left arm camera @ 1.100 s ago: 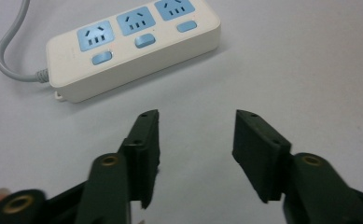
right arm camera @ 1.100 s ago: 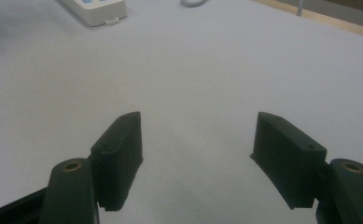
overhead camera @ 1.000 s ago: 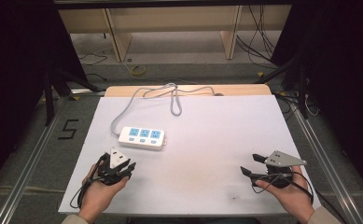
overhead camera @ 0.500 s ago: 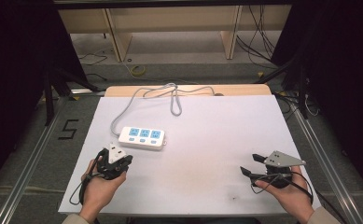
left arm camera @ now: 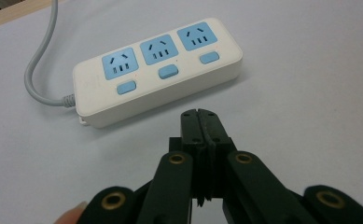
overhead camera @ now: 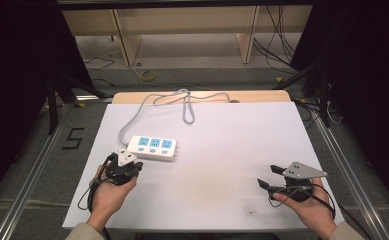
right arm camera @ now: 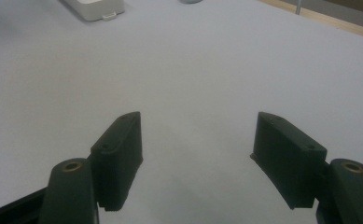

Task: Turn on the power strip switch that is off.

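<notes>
White three-socket power strip with blue outlet faces and blue switches, lying flat at the left-centre of the white-covered bench; its grey cable runs to the far edge. Left tongs, jaws pressed together on nothing, point at the strip's near side, just short of it. Right tongs gape wide, empty, well apart. Probable step: approach to press a switch; next, advance the closed tip onto one.
</notes>
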